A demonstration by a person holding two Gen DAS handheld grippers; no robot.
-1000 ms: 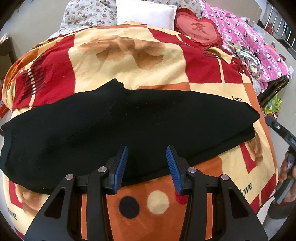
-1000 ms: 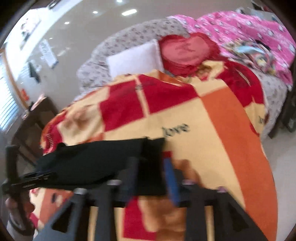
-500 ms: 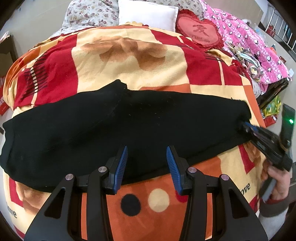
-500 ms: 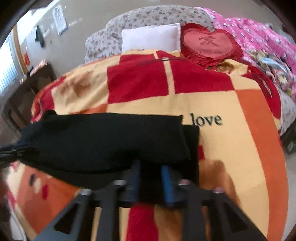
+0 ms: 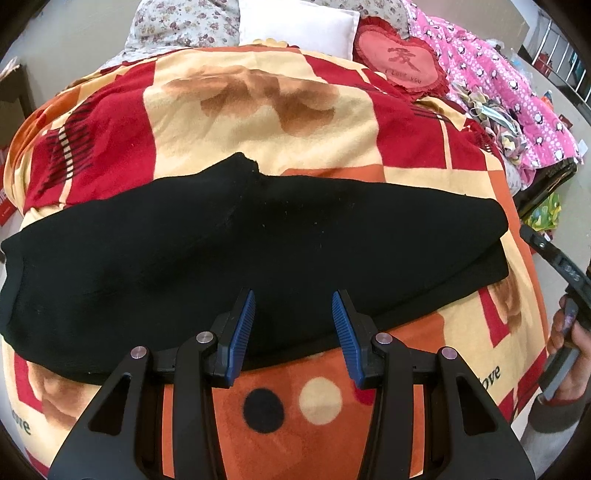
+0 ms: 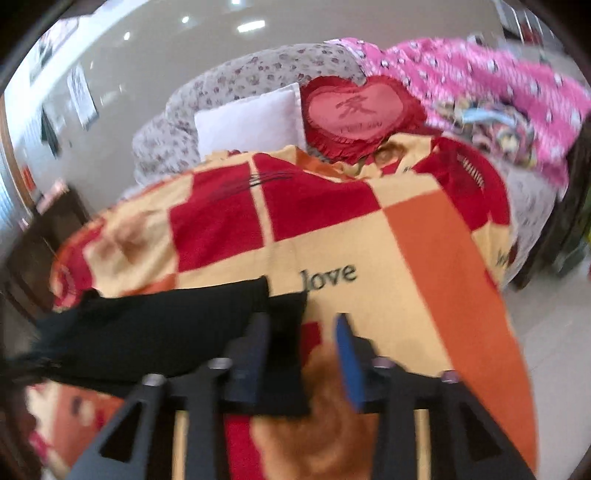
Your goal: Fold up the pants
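Pants [image 5: 258,251] laid flat across blanket [image 5: 258,110], long axis running 9 to 3 o'clock in the left wrist view, already doubled leg on leg, to judge by the two stacked edges at the 3 o'clock end. Wider end, probably the waist, out at 9 o'clock; cuffs at 3 o'clock.

Left gripper [image 5: 293,325] spread wide, holding nothing, poised above the near long edge around mid-length, fabric straight ahead at 12 o'clock.

Right gripper [image 6: 301,354] also wide and empty, seen blurred in its own view; cuff corner [image 6: 284,306] lying at 11 o'clock from its tips, left finger over the black cloth, right finger over bare blanket. Whether touching cannot be told.

Judged from this: next fold likely end over end along the long axis, cuffs carried toward 9 o'clock. Right gripper nearer the cuff end, so better placed for the grab; left suited to pinning mid-length or taking the near edge.

Pillow [image 5: 299,22] and heart cushion [image 5: 400,62] well apart at 12 o'clock, out of the way.
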